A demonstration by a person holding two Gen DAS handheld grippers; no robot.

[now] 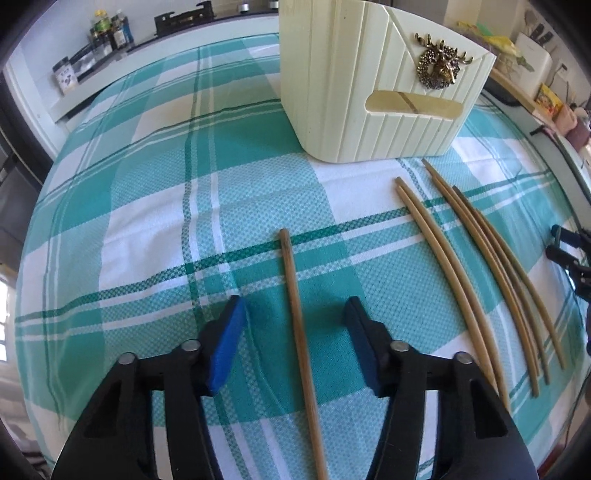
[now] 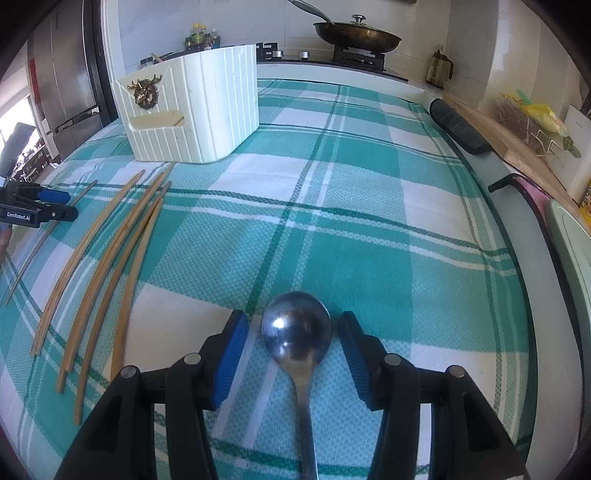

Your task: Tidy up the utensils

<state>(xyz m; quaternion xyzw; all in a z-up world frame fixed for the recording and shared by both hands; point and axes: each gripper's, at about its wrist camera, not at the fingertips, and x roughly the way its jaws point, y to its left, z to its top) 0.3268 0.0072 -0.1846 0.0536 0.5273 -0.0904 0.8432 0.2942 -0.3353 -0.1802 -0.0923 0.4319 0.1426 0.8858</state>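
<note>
Nearest in the left wrist view, the left gripper (image 1: 295,343) points down at the checked cloth (image 1: 147,229) w/ its blue pads (image 1: 227,345) apart; a single chopstick (image 1: 299,332) lies lengthwise between them, touching neither pad, so nothing is gripped. Same story on the right: the right gripper (image 2: 293,356) stands spread either side of a metal spoon (image 2: 297,328) lying bowl-up on the cloth, handle running back under the tool, w/ a gap on both sides of the bowl. Further out, approx. five more chopsticks (image 1: 491,266) lie loose on the cloth to the right of the single one, roughly parallel, two paired close together and the rest bunched just beside them. Beyond those stands the cream ribbed utensil holder (image 1: 373,85), upright, w/ a gold deer badge (image 1: 441,62) on its front; what sits inside can't be told. At the back, past the cloth's edge, a stove w/ a lidded pan (image 2: 356,35) and some bottles (image 2: 201,37).
</note>
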